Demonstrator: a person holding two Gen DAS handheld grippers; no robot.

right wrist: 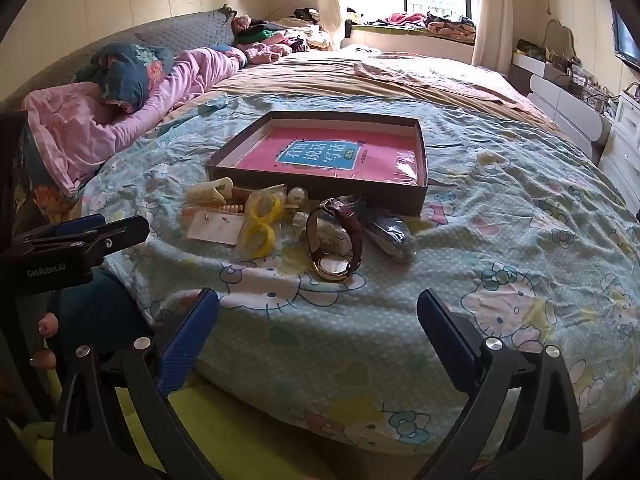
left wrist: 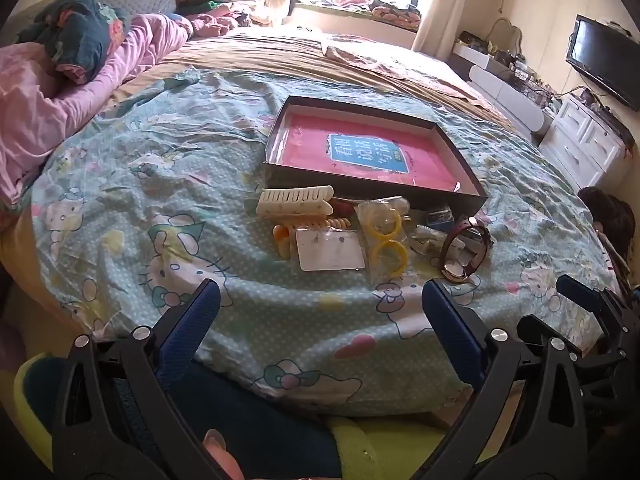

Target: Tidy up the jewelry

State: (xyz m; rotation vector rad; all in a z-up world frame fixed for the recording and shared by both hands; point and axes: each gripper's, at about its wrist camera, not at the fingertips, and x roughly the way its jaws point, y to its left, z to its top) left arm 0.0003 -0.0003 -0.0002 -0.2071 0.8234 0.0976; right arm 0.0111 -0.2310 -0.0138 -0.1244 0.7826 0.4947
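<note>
A shallow dark box (left wrist: pixel 452 196) (right wrist: pixel 320 194) with a pink booklet inside lies on the bed. In front of it sits a heap of accessories: a cream hair claw (left wrist: pixel 294 200) (right wrist: pixel 210 192), yellow rings in a clear bag (left wrist: pixel 388 240) (right wrist: pixel 262 222), a white earring card (left wrist: pixel 330 250) (right wrist: pixel 216 226), and a wristwatch with a brown strap (left wrist: pixel 466 252) (right wrist: pixel 334 246). My left gripper (left wrist: pixel 320 304) hangs open near the bed's front edge, short of the heap. My right gripper (right wrist: pixel 318 308) is also open, just before the watch. Nothing sits between either pair of fingers.
The bed carries a cartoon-cat quilt (left wrist: pixel 140 200) (right wrist: pixel 500 220), with pink bedding (left wrist: pixel 40 112) piled at the left. White drawers (left wrist: pixel 584 148) and a wall TV (left wrist: pixel 604 60) stand at the right. A dark packet (right wrist: pixel 394 236) lies right of the watch. Green slippers (left wrist: pixel 380 440) show below.
</note>
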